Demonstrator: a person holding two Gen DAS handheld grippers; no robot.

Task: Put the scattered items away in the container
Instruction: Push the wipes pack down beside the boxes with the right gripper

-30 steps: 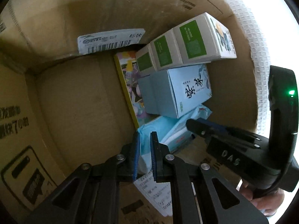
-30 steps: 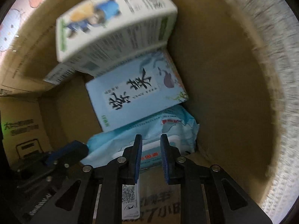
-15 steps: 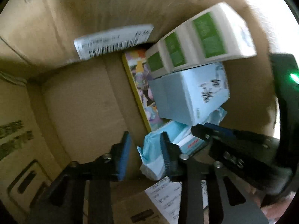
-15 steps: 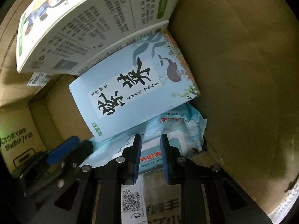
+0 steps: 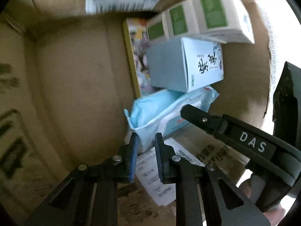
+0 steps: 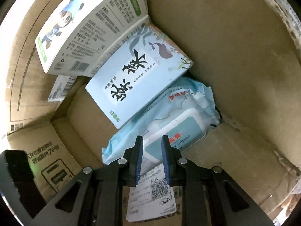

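A light blue wipes pack (image 5: 160, 107) (image 6: 169, 128) lies on the floor of the cardboard box (image 5: 75, 75) (image 6: 235, 66), partly under a blue tissue box (image 5: 203, 66) (image 6: 137, 79). My left gripper (image 5: 145, 137) points down into the box. Its jaws are closing on the pack's crimped near corner, which fills the gap between the pads. My right gripper (image 6: 151, 139) is shut on the pack's near edge by the white lid. One of its fingers (image 5: 195, 115) reaches over the pack in the left wrist view.
White and green cartons (image 5: 212, 13) (image 6: 90, 28) lean on the tissue box, and a colourful book (image 5: 137, 43) lies beneath them. A shipping label (image 5: 154, 173) (image 6: 152, 194) is stuck to the box under the grippers. Bare cardboard floor spreads left of the items. A hand (image 5: 244, 188) shows low right.
The left jaws spread apart, then came in again around the pack's corner. The right wrist rolled, so the boxes now look tilted; its jaws kept the same gap on the pack.
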